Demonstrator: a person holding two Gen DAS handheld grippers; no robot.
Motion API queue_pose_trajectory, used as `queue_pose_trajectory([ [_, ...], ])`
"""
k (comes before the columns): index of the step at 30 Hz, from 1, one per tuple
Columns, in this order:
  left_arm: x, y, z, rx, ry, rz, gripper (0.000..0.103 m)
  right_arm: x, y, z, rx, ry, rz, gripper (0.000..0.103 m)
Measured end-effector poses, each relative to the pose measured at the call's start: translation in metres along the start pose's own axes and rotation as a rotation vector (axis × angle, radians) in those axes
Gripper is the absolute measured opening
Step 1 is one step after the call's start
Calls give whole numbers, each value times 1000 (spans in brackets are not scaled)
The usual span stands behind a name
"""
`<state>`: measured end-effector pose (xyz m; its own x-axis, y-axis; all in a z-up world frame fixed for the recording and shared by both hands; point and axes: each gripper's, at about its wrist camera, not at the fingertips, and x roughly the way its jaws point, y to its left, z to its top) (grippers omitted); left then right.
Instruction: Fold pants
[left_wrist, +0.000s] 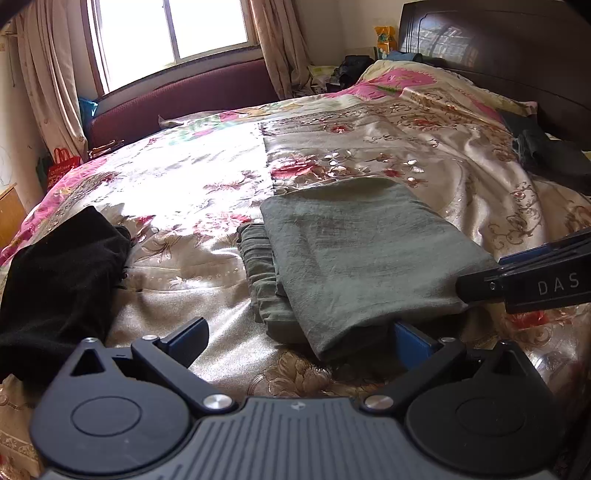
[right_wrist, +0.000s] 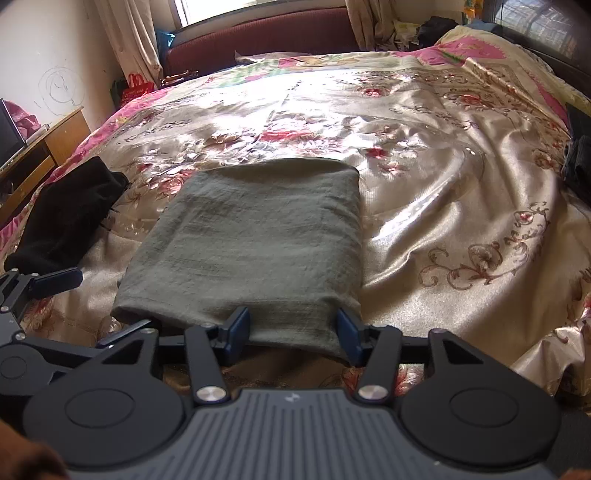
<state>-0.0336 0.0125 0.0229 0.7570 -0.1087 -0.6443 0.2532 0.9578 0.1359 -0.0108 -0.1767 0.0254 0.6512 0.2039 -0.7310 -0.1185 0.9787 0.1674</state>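
The grey-green pants (left_wrist: 354, 254) lie folded into a rectangle on the floral bedspread (left_wrist: 207, 184); they also show in the right wrist view (right_wrist: 255, 243). A lower folded layer sticks out at their left side in the left wrist view. My left gripper (left_wrist: 299, 341) is open, its right finger at the pants' near corner. My right gripper (right_wrist: 291, 332) is open with the near edge of the pants between its two blue pads, not pinched. It reaches in from the right in the left wrist view (left_wrist: 480, 286).
A black garment (left_wrist: 62, 280) lies at the left on the bed, also in the right wrist view (right_wrist: 70, 218). Dark clothes (left_wrist: 546, 155) sit at the right by the headboard. A wooden desk (right_wrist: 40, 147) stands left of the bed.
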Motion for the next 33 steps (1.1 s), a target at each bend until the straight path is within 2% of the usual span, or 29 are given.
queue_pose_trajectory([
  [33,1,-5,-5,39,-7,17,103,-4,5,-15,-25,24,-40,54],
])
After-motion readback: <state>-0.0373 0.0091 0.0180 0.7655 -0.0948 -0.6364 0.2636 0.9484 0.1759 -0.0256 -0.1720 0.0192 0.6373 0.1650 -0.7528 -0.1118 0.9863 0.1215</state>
